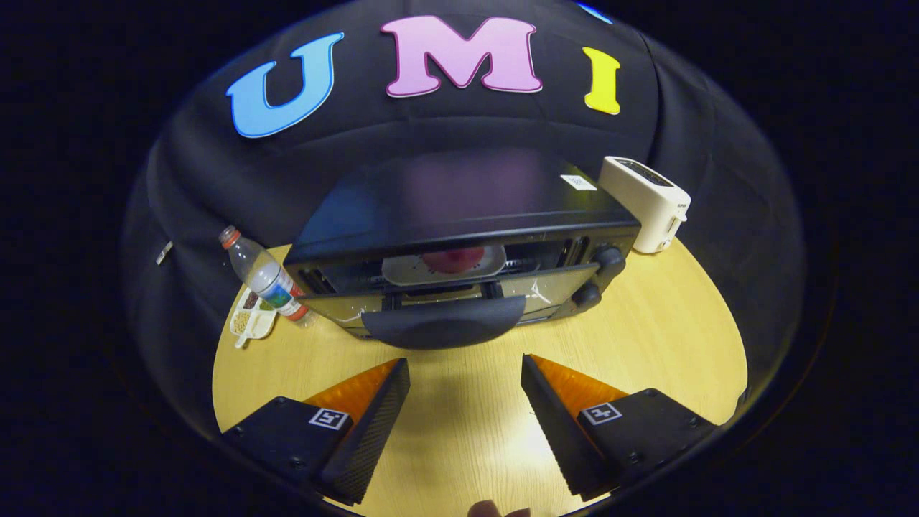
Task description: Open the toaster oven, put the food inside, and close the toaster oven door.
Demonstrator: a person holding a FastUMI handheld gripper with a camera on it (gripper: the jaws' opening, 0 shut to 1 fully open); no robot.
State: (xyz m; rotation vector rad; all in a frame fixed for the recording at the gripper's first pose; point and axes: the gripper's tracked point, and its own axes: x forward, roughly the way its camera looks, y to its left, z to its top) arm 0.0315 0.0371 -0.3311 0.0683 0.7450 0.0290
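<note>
A black toaster oven (459, 215) stands on the wooden table (646, 337), beyond my fingers. Its glass door (445, 291) is partly lowered, tilted toward me, and its wide dark handle (445, 321) sits just ahead of my fingertips. Inside, on the rack, a pale plate (409, 267) holds a reddish piece of food (454, 258). My gripper (465, 370) hovers above the table in front of the handle, open, with nothing between its fingers.
A white pop-up toaster (646, 205) stands right of the oven at the back. Left of the oven, a plastic water bottle (266, 276) leans over a small white divided dish (251, 319). Two knobs (599, 276) sit on the oven's right front.
</note>
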